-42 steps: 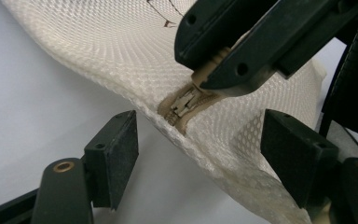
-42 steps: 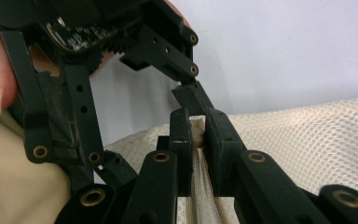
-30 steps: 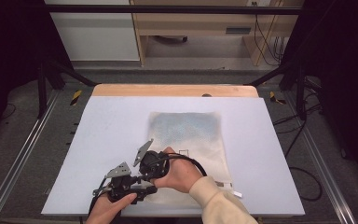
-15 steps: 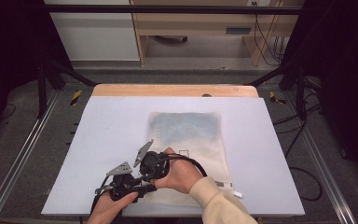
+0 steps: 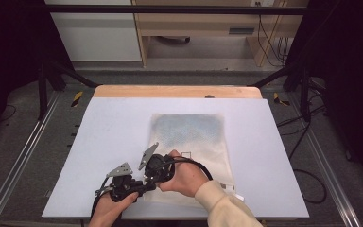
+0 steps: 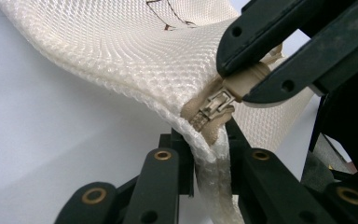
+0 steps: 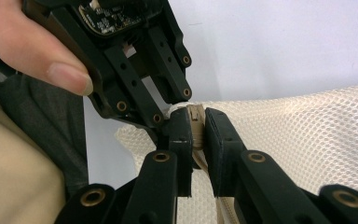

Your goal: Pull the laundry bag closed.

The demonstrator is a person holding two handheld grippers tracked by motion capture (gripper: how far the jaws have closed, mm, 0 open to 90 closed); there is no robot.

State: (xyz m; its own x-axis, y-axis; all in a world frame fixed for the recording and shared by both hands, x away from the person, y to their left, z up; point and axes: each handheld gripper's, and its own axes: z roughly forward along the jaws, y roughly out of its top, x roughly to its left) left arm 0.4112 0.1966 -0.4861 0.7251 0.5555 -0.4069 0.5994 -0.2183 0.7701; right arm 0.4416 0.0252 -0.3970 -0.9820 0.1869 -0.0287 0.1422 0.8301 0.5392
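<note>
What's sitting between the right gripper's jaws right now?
The mesh bag's beige zipper pull, clamped by the right gripper, seen in the right gripper view.

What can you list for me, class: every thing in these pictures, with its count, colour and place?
mesh bag: one, cream white, flat on the table's middle, near corner lifted.
zipper pull: one, beige, at the bag's near corner.
table: one, pale grey top with a wooden far edge, centre of the high view.
cabinet: one, white, on the floor beyond the table.
left tool: one, black, near table edge, its jaws have just been closing and now pinch the bag's seam under the zipper.
right tool: one, black, beside the left one, shut on the zipper pull.
hands: two, at the near edge, one holding each tool.
</note>
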